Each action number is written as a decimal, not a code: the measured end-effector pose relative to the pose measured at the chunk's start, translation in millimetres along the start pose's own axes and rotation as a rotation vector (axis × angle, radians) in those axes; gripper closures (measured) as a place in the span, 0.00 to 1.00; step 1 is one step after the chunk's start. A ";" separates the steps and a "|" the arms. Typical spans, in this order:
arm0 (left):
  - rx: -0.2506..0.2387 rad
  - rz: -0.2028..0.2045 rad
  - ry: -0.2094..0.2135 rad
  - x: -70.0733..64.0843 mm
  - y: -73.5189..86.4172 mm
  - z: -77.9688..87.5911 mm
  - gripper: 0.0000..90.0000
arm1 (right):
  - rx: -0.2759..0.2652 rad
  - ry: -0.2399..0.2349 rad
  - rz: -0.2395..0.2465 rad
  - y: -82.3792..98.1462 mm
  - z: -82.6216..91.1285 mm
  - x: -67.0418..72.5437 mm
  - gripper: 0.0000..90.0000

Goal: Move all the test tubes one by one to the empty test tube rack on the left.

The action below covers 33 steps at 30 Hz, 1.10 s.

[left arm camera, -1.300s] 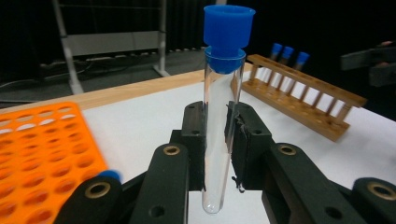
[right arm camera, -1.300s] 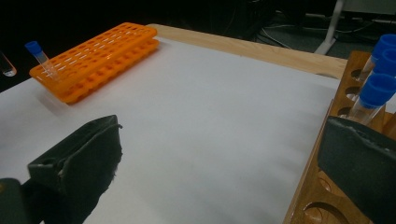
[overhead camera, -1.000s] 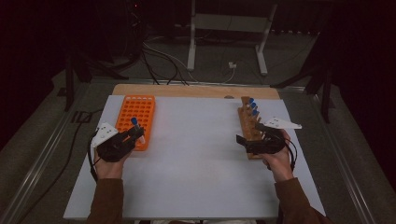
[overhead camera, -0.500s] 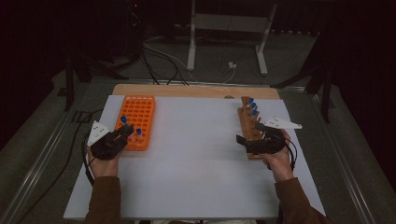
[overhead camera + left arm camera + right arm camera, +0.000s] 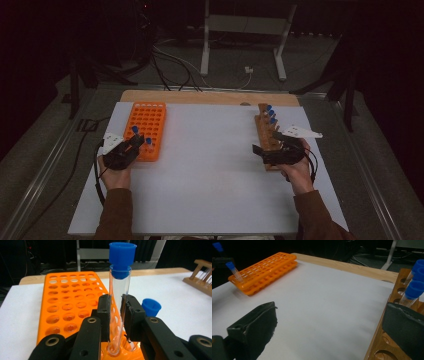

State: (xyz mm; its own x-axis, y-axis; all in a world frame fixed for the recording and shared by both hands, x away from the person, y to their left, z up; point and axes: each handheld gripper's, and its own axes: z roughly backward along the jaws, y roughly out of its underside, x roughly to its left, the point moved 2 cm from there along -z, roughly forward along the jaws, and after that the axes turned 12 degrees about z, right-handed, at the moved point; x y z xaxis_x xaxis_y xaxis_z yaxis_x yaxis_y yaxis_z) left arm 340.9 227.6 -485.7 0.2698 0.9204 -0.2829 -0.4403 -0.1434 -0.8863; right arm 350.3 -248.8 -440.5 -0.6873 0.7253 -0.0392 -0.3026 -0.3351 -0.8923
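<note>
Clear test tube (image 5: 117, 312) with blue cap, upright with a slight tilt, clamped between the pads of the left gripper (image 5: 115, 312); its lower end sits in a hole at the near edge of the orange rack (image 5: 67, 302). In the high view the same tube's cap (image 5: 135, 129) shows just above the left gripper (image 5: 131, 146), at the near right part of the orange rack (image 5: 147, 122), left side of the white table (image 5: 210, 190). A second blue-capped tube (image 5: 151, 306) stands in the rack just right of the held one; only its cap is visible past the jaw. In the high view this one is at (image 5: 148, 141), at the rack's near right corner.

Right gripper (image 5: 263, 151) sits at the right side of the table, jaws spread wide, nothing between them. In the right gripper view the right-hand jaw lies against the wooden rack (image 5: 392, 340), the other is over bare table. Wooden rack (image 5: 266, 132) runs near to far and has three blue-capped tubes (image 5: 414, 288) at its far end, upright. Near holes of the wooden rack are empty.

Left hand (image 5: 115, 175) and right hand (image 5: 299, 172) come in from the near edge, brown sleeves. Wooden board edge (image 5: 200, 96) shows along the far side of the table.
</note>
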 end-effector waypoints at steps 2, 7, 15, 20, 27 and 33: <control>0.015 -0.006 -0.003 0.5 2.3 -2.3 0.86 | -0.002 -0.001 0.000 -0.2 0.3 0.0 0.00; 0.076 0.013 -0.007 6.5 9.6 -8.4 0.86 | -0.001 -0.003 0.001 -0.2 0.2 0.5 0.00; 0.140 -0.044 -0.017 4.1 15.6 -13.7 0.87 | -0.001 -0.003 0.003 0.0 0.5 0.8 0.00; 0.172 -0.064 -0.028 4.6 20.0 -15.1 0.87 | -0.001 -0.003 0.002 0.1 0.7 1.0 0.00; 0.175 -0.078 -0.041 2.4 20.5 -14.3 0.87 | -0.001 -0.003 0.001 0.2 1.1 0.9 0.00; 0.182 -0.088 -0.045 0.5 21.4 -12.2 0.86 | -0.001 -0.005 0.002 0.3 1.0 1.2 0.00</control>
State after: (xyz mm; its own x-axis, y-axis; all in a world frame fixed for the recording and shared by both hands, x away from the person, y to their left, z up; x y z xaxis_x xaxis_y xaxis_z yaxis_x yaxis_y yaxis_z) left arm 342.0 220.6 -509.2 0.2770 0.9425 -0.1870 -0.5653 0.0025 -0.8249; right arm 348.7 -248.6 -440.3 -0.6910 0.7218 -0.0391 -0.3003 -0.3359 -0.8927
